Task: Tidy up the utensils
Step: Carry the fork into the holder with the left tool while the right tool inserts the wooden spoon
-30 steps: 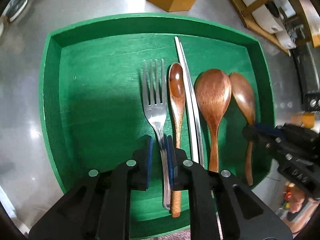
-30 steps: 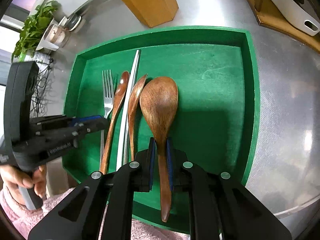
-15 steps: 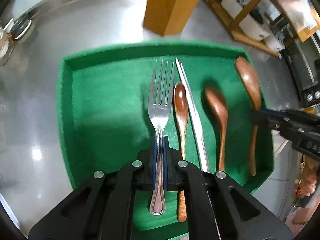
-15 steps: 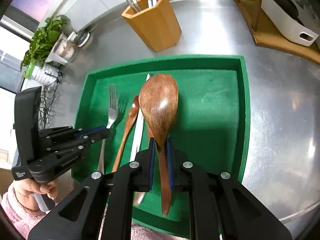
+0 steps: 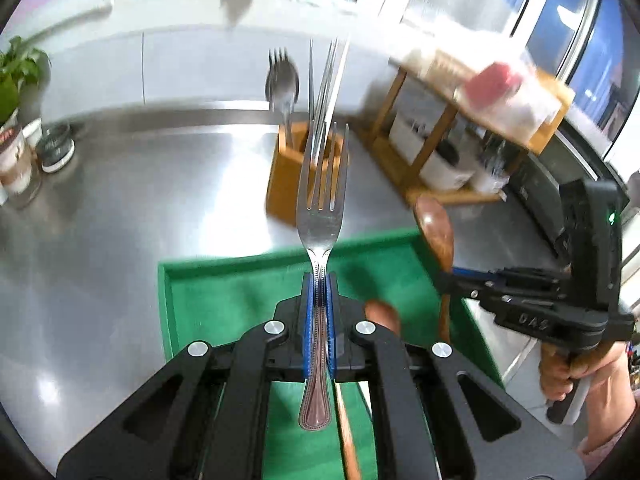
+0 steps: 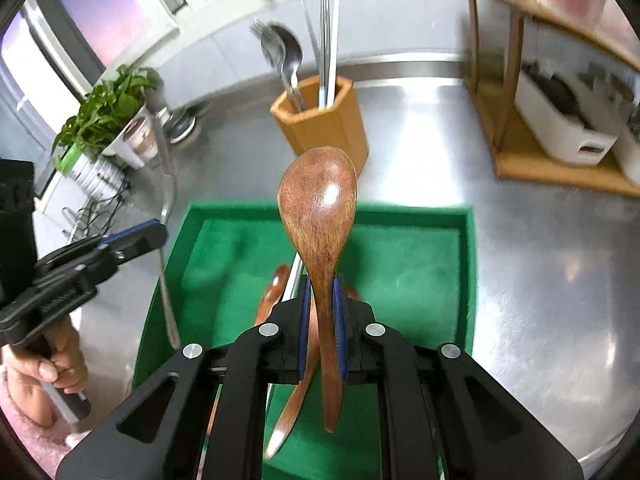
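My left gripper [image 5: 319,292] is shut on a metal fork [image 5: 321,216], held above the green tray [image 5: 240,296] with its tines pointing at the wooden utensil holder [image 5: 288,184]. My right gripper [image 6: 320,296] is shut on a large wooden spoon [image 6: 318,208], lifted over the tray [image 6: 420,256] and pointing at the holder [image 6: 328,128]. The holder has metal spoons and chopsticks in it. Small wooden spoons [image 6: 276,280] and a metal chopstick [image 6: 294,276] lie in the tray. The left gripper with the fork also shows in the right wrist view [image 6: 156,232], and the right gripper in the left wrist view [image 5: 448,276].
A wooden shelf [image 6: 552,160] with white containers [image 6: 560,132] stands at the right on the steel counter [image 6: 540,264]. A potted plant [image 6: 104,112] and jars [image 5: 16,160] stand at the left. A wall runs behind the holder.
Both grippers have risen from the tray with the fork and the large spoon and tilted up toward the holder. Earlier the left gripper closed on the fork.
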The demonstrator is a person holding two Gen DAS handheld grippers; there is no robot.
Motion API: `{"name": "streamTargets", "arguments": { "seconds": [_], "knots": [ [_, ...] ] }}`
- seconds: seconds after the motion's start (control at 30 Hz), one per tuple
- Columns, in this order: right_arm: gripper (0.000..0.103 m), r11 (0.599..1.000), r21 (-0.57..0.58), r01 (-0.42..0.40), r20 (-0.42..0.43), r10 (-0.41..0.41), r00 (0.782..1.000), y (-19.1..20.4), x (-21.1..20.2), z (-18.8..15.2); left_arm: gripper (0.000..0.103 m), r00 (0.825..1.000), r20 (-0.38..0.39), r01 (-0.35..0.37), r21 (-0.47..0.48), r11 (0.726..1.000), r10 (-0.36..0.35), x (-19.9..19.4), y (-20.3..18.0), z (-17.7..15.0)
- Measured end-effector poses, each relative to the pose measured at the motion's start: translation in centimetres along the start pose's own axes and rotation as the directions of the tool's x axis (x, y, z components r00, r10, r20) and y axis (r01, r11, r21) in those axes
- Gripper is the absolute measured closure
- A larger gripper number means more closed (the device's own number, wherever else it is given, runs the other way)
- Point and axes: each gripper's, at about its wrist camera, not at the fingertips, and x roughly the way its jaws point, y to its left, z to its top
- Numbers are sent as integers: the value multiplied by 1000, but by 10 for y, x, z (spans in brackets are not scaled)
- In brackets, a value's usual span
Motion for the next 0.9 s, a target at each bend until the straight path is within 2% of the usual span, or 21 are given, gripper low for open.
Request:
{"name": "streamTargets", "arguments": {
  "seconds": [0.17,0.27,0.47,0.57,0.67,0.83,0.9],
  "knots": [
    [92,999,-13,50,123,-48,991,5,-9,12,99,992,124,-12,12,1000,10,-8,-1,11],
    [92,998,-12,57,199,-54,978,8,-13,20,99,980,197,-14,12,1000,12,-8,-2,19],
    [92,1000,21,15,351,-21,936,8,-22,43,99,956,293,36,-24,999,-27,-4,8,34],
    [92,999,37,-26,432,8,902,8,-25,61,99,939,340,62,-45,997,-43,1,14,46],
    [92,997,48,-60,472,30,881,7,-22,80,99,923,380,93,-63,994,-62,7,20,60],
    [92,993,83,-85,518,29,855,0,-8,106,99,899,433,105,-61,993,-69,20,20,84],
    [92,991,98,-86,524,22,851,-4,1,114,99,892,447,109,-68,992,-68,30,21,95]
  ]
}}
